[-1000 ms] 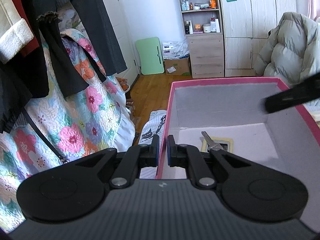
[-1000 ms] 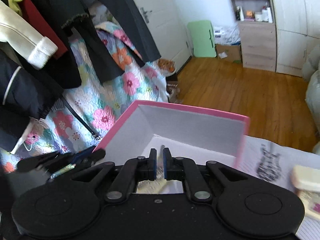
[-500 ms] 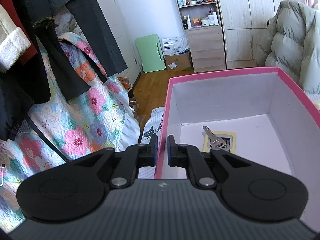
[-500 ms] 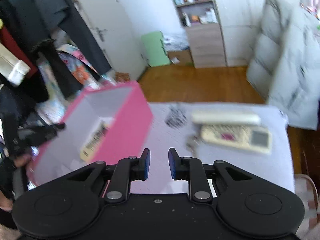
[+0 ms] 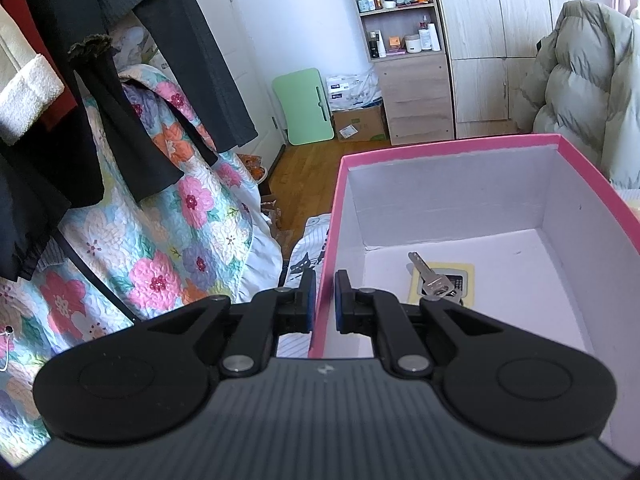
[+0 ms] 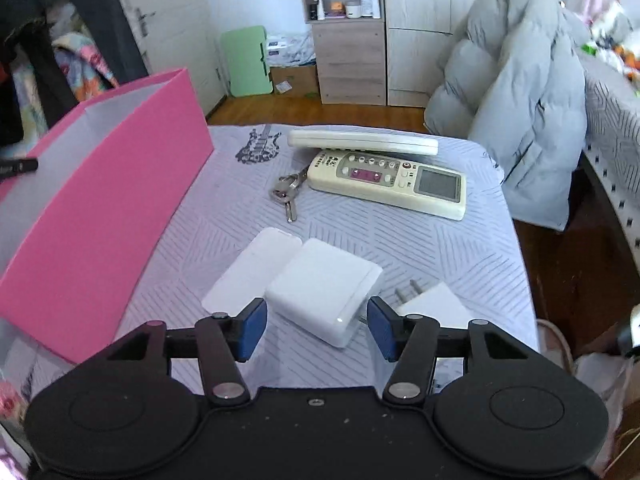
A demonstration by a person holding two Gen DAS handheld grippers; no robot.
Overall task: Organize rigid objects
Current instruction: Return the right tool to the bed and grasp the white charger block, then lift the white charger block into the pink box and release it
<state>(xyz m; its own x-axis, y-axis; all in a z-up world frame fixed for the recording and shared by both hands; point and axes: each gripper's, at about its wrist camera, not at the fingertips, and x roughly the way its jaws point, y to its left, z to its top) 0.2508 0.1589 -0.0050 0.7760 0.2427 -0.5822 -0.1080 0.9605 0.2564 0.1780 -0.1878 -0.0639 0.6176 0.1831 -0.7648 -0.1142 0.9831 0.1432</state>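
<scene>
Right tool (image 6: 316,328) had just been opening, jaws wide; white charger block (image 6: 324,288) lay on the table (image 6: 400,240) between its pads, untouched. Keys (image 6: 286,194) at 12 o'clock beyond. Left tool (image 5: 322,300) clamped narrow on pink box (image 5: 324,264) wall.
</scene>
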